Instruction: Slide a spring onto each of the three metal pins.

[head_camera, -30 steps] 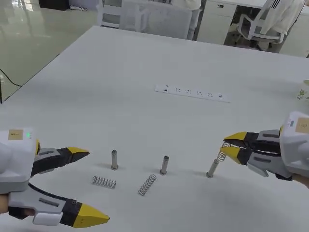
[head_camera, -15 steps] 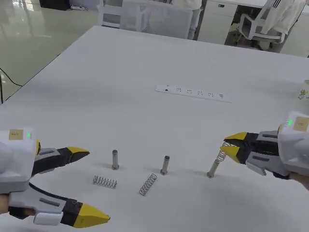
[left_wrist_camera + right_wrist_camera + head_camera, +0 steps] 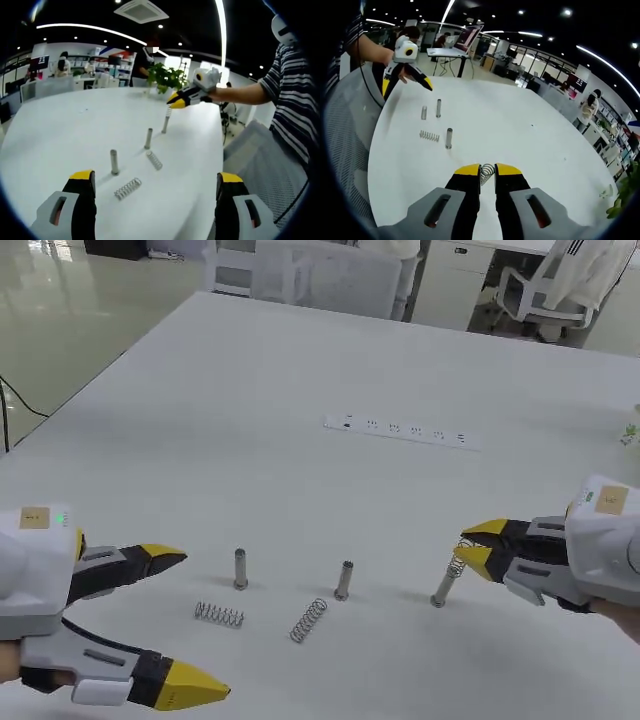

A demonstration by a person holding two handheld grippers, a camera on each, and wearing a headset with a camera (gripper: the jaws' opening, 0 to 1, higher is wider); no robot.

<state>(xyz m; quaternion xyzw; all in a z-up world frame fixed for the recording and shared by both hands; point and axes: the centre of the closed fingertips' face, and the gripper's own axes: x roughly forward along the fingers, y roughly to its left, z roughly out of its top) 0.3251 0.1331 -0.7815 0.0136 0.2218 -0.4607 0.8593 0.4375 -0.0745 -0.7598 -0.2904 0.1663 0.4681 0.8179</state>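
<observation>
Three short metal pins stand in a row on the white table: the left pin [image 3: 240,568], the middle pin [image 3: 344,580] and the right pin [image 3: 441,588], which leans. My right gripper [image 3: 477,545] is shut on a spring [image 3: 458,563] whose lower end meets the top of the right pin. In the right gripper view that spring [image 3: 487,172] sits between the yellow fingertips [image 3: 469,170]. Two loose springs [image 3: 218,615] [image 3: 308,620] lie in front of the pins. My left gripper [image 3: 180,622] hovers open and wide at the near left, holding nothing. The left gripper view also takes in the pins [image 3: 148,138].
A white power strip [image 3: 400,431] lies flat beyond the pins. Office chairs [image 3: 530,295] stand past the table's far edge. The table edge [image 3: 90,380] runs diagonally along the left side.
My right gripper has dipped slightly with the spring at the right pin. The left gripper, the other pins and the loose springs have not moved.
</observation>
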